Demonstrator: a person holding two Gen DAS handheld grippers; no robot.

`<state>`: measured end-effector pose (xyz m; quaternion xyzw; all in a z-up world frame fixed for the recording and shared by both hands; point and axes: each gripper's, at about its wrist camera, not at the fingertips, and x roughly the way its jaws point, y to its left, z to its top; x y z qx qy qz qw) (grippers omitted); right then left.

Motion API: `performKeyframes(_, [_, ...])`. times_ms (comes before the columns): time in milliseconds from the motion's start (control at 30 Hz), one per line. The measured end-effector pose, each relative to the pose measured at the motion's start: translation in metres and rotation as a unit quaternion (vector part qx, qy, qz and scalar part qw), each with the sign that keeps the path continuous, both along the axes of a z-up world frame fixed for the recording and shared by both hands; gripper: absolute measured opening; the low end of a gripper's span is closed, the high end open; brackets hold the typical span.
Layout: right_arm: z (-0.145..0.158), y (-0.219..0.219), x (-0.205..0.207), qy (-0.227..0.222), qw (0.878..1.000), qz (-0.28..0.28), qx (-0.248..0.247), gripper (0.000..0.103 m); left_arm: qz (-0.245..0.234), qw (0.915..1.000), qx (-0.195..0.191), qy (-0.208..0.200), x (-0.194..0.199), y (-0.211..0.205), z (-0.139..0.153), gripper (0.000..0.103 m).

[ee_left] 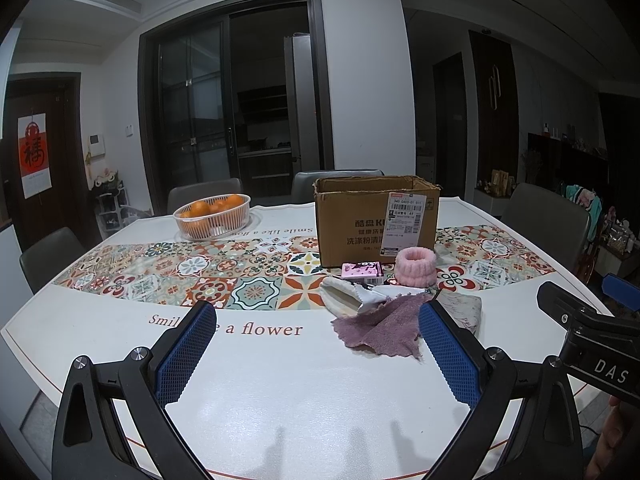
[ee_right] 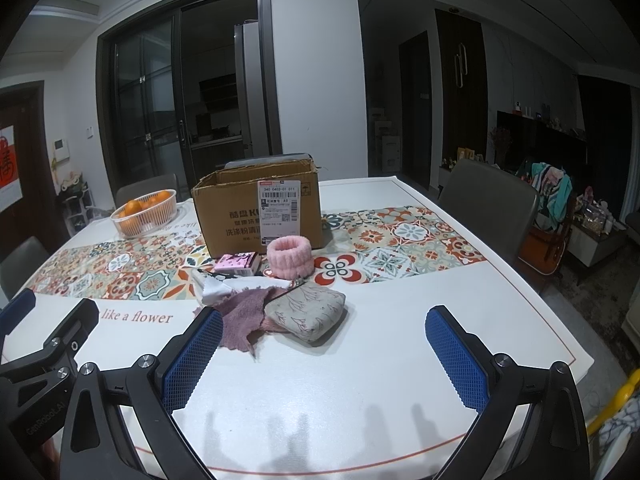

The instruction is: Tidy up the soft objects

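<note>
A heap of soft things lies mid-table: a purple cloth [ee_left: 380, 330] [ee_right: 242, 314], a grey patterned pouch [ee_right: 306, 312] [ee_left: 460, 310], a white cloth [ee_left: 376, 296] [ee_right: 218, 286], a cream item [ee_left: 338, 294], a pink fluffy band [ee_left: 415, 266] [ee_right: 289, 257] and a pink packet [ee_left: 362, 271] [ee_right: 237, 263]. An open cardboard box [ee_left: 376, 216] [ee_right: 256, 212] stands behind them. My left gripper [ee_left: 316, 344] is open and empty above the table, short of the heap. My right gripper [ee_right: 324, 350] is open and empty, just short of the pouch.
A white basket of oranges [ee_left: 212, 216] [ee_right: 144, 212] stands at the back left of the table [ee_left: 280, 400]. Grey chairs [ee_right: 488, 196] ring the table. The other gripper shows at each view's edge, at the right of the left wrist view [ee_left: 592, 332] and the left of the right wrist view [ee_right: 40, 344].
</note>
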<state>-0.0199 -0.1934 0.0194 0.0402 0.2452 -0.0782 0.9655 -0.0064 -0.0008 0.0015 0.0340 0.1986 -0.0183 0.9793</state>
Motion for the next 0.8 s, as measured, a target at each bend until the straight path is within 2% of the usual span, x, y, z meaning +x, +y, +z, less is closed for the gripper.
performKeyframes(433, [-0.001,0.001,0.001,0.001,1.0,0.001,0.001,0.103,-0.005,1.0,-0.002,0.003,0.002,0.003,-0.002,0.103])
performKeyframes(800, [-0.015,-0.001,0.015,0.023,1.0,0.006,0.008,0.103,-0.021,0.9994,0.001,0.028,0.023,-0.005,-0.016,0.103])
